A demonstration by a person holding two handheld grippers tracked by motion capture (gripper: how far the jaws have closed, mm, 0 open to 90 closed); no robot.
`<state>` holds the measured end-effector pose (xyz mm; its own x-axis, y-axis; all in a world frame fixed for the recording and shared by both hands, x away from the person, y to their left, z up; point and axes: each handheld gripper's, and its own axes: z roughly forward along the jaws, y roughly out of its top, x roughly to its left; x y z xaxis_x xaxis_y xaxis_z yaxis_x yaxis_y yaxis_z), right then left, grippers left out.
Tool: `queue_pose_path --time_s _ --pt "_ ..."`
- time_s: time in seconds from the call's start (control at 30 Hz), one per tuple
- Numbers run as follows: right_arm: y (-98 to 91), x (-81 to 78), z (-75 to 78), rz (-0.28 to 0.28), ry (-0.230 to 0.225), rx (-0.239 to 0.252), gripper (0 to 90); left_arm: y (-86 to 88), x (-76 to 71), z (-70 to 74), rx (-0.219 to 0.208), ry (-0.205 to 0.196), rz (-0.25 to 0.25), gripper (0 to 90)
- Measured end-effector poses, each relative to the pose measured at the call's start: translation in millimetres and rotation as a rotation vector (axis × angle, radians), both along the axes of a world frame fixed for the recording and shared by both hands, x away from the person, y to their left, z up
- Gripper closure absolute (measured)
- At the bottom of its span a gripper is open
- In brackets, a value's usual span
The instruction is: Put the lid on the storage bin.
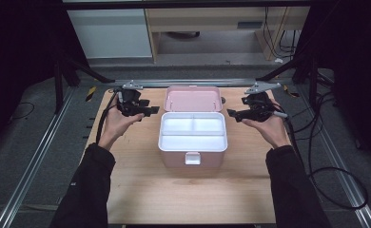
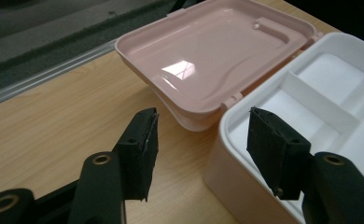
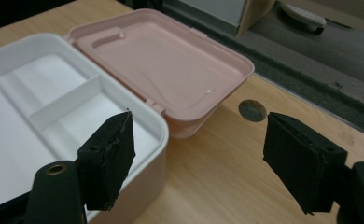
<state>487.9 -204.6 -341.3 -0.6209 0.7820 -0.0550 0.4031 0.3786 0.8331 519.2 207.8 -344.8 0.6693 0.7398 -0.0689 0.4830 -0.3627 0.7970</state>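
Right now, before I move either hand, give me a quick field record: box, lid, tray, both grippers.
box: pink box, centre of the wooden table
lid: pink lid open, swung back behind the box
tray: white tray seated on top, three compartments, all empty
left gripper: left gripper open, left of the box, holding nothing
right gripper: right gripper open, right of the box, holding nothing

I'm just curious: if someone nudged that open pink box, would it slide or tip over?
The box would probably slide: it looks low, wide and flat-bottomed on smooth wood. Its white tray holds nothing, so it is likely light. The opened lid hangs behind, which might tilt it backward slightly.
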Motion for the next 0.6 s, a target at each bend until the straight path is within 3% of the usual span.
queue_pose_path --time_s 0.1,0.2,0.4,0.47,0.6 --pt "2.1 9.3 -1.8 -0.009 -0.003 0.046 24.4 0.5 5.6 -0.9 -0.034 0.0 0.014 46.1" --pt "5.1 18.8 -5.2 -0.014 0.001 0.043 23.8 -3.0 13.4 -1.5 -0.009 0.003 0.03 47.3" --pt "15.0 41.3 -13.8 -0.017 0.023 0.08 24.3 -15.4 29.7 -8.4 -0.023 -0.007 0.038 47.4" --pt "18.1 49.6 -16.9 -0.025 0.02 0.077 25.0 -19.1 35.3 -11.8 -0.027 0.006 0.046 47.6" --pt "21.7 65.8 -24.5 -0.044 0.021 0.08 26.5 -25.9 44.9 -19.8 -0.002 0.003 0.063 47.6"
